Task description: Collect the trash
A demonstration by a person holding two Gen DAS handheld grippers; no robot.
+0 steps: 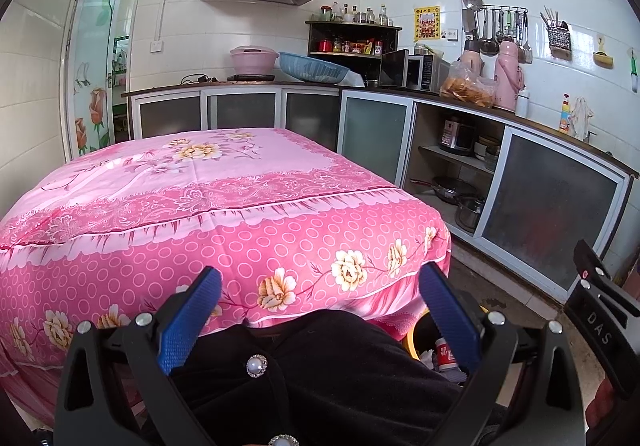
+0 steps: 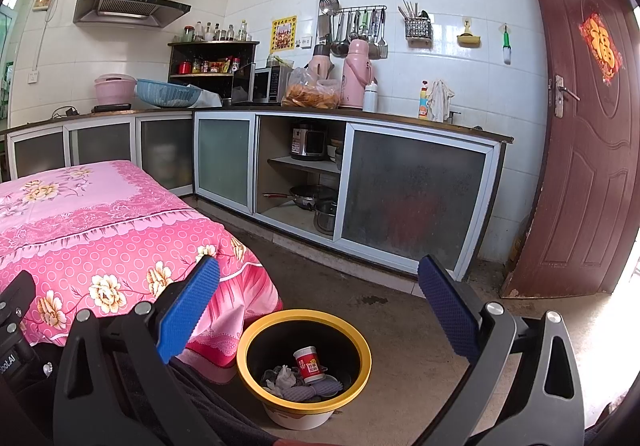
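Note:
A yellow-rimmed trash bin (image 2: 362, 346) stands on the floor beside the table's near right corner. It holds a red and white paper cup (image 2: 309, 365), crumpled white tissue (image 2: 285, 376) and other scraps. Part of the bin (image 1: 416, 342) and the cup (image 1: 446, 356) show in the left wrist view. My left gripper (image 1: 320, 310) is open and empty, held above a person's black-clothed lap in front of the table. My right gripper (image 2: 320, 310) is open and empty, held above and in front of the bin. The pink floral tablecloth (image 1: 192, 182) shows nothing lying on it.
An L-shaped kitchen counter (image 2: 360, 112) with glass-door cabinets runs behind and to the right, one bay open with pots (image 2: 316, 198). A brown door (image 2: 588, 134) stands at the right. The other gripper (image 1: 600, 302) shows at the right of the left wrist view.

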